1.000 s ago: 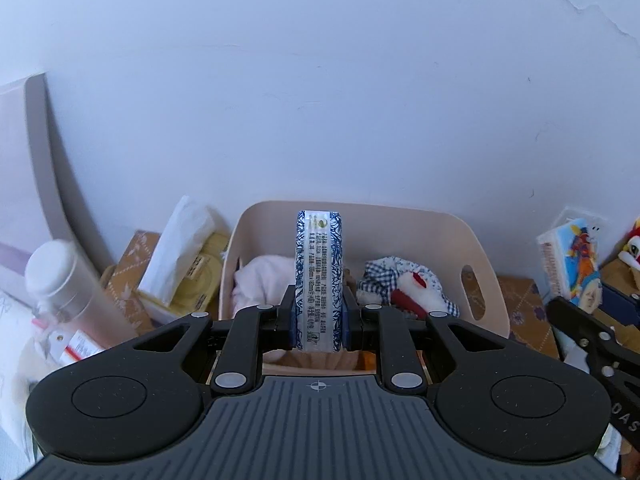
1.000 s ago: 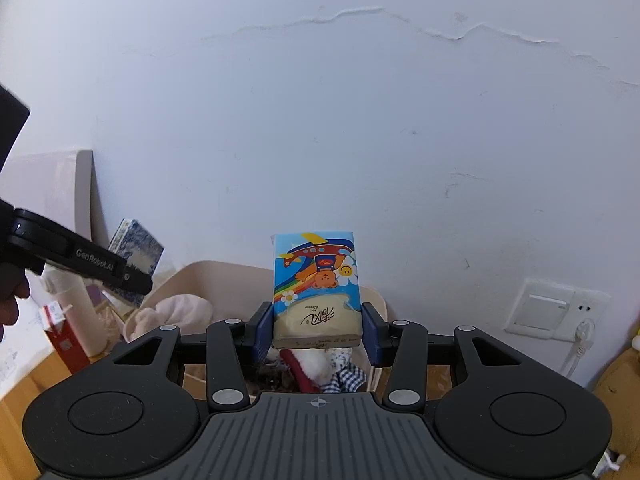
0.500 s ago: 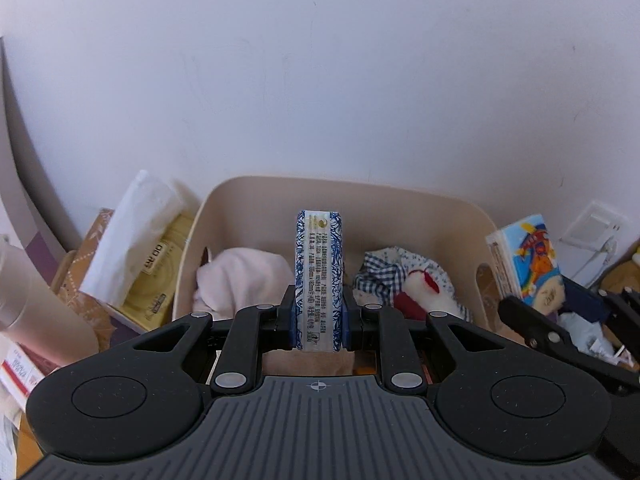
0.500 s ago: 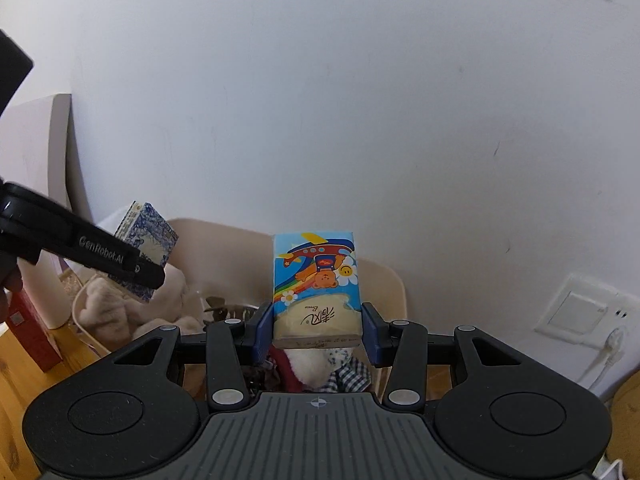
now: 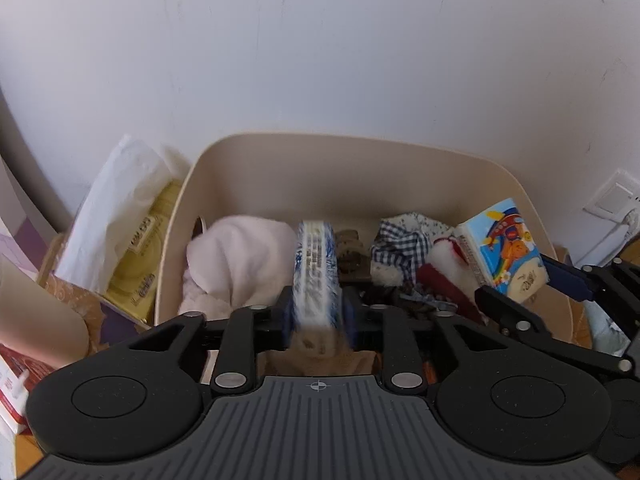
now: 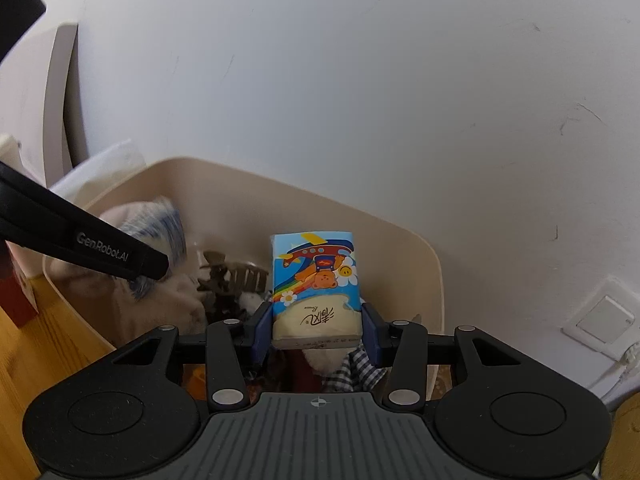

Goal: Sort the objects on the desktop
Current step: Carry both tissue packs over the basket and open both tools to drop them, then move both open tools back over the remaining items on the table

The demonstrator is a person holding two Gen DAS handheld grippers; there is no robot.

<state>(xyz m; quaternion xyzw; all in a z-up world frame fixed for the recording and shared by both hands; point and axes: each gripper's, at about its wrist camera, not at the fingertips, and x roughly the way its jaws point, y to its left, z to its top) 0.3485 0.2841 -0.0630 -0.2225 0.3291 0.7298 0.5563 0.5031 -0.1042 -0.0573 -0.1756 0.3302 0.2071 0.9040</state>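
Slipping blurred between just-opened left claw (image 5: 316, 316) pads: blue pack (image 5: 316, 276); cartoon pack (image 6: 316, 292) loose in opening right claw (image 6: 316, 334), over bin (image 6: 400, 240).

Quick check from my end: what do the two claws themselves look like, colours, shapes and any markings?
Both match: matte black linkage arms with silver rivets, round black discs at either side, a ribbed grey body with a small crosshair mark, and blue pads. The left claw carries white "GenRobot.AI" lettering on its side; the right claw shows none here.
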